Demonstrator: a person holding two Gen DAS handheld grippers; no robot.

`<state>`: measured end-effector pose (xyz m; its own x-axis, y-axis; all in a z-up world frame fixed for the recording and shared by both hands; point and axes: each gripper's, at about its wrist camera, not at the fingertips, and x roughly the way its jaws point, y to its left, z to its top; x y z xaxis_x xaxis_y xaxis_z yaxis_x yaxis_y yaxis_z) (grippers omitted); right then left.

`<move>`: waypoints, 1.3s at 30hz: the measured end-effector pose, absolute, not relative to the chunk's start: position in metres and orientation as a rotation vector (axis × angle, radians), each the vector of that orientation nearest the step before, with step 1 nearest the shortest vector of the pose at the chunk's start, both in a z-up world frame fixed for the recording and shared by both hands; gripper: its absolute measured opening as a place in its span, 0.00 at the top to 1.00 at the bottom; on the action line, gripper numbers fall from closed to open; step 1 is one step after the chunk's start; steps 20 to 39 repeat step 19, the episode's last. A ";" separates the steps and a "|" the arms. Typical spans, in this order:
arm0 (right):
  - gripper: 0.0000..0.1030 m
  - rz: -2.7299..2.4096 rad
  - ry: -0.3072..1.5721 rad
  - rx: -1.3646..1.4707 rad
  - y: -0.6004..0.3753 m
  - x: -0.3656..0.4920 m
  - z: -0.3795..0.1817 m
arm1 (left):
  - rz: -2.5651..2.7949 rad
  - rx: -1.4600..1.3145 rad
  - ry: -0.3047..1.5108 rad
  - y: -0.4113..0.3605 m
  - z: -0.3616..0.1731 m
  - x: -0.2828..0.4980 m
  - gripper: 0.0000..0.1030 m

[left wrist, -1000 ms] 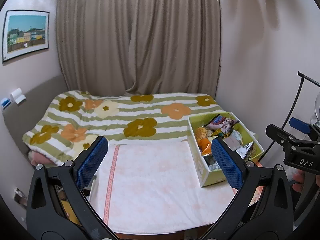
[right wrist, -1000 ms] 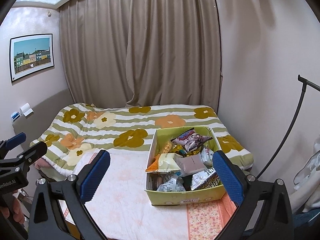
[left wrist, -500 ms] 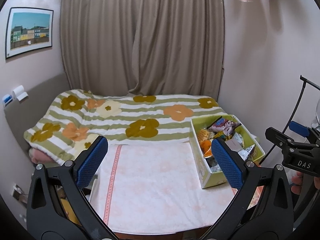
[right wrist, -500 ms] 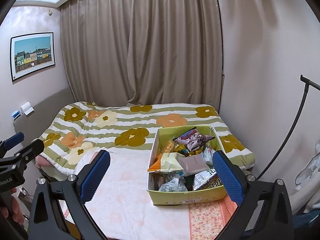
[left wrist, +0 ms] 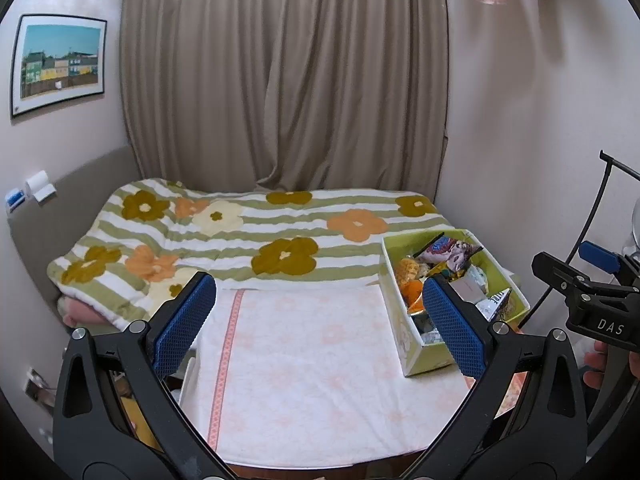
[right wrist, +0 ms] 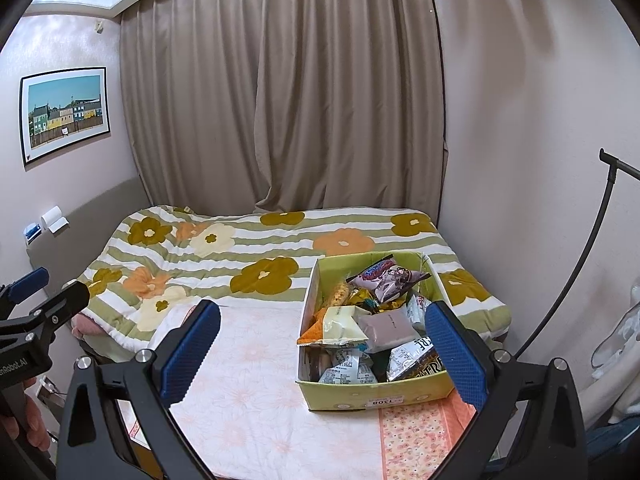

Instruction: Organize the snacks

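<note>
Both grippers spread wide and empty, left gripper (left wrist: 318, 320) and right gripper (right wrist: 322, 346) held above the cloth-covered surface (left wrist: 304, 364); over the last second the only change is a slight drift of both views, with the box (right wrist: 372, 394) sliding a touch in frame and nothing gripped. Snacks (right wrist: 370, 320) sit piled loose in the box at the surface's right side, by the bed (right wrist: 248, 248); so no real progress either way; that pile fits a sort yet to come or a finished gather-up.

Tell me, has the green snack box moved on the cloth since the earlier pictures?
Cannot tell; the green snack box appears unmoved on the pink cloth; only the cameras shifted.
</note>
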<state>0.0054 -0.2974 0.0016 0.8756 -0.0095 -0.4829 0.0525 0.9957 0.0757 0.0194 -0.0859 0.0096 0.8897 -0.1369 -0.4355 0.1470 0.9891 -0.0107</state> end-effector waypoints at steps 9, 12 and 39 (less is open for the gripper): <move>0.01 -0.031 0.506 0.090 -0.298 0.005 0.002 | -0.129 0.033 0.428 -0.081 0.011 0.016 0.00; 0.01 -0.031 0.506 0.089 -0.298 0.005 0.002 | -0.122 0.034 0.422 -0.080 0.011 0.015 0.00; 0.01 -0.037 0.527 0.086 -0.284 0.004 0.003 | -0.157 0.019 0.439 -0.072 0.004 0.021 0.00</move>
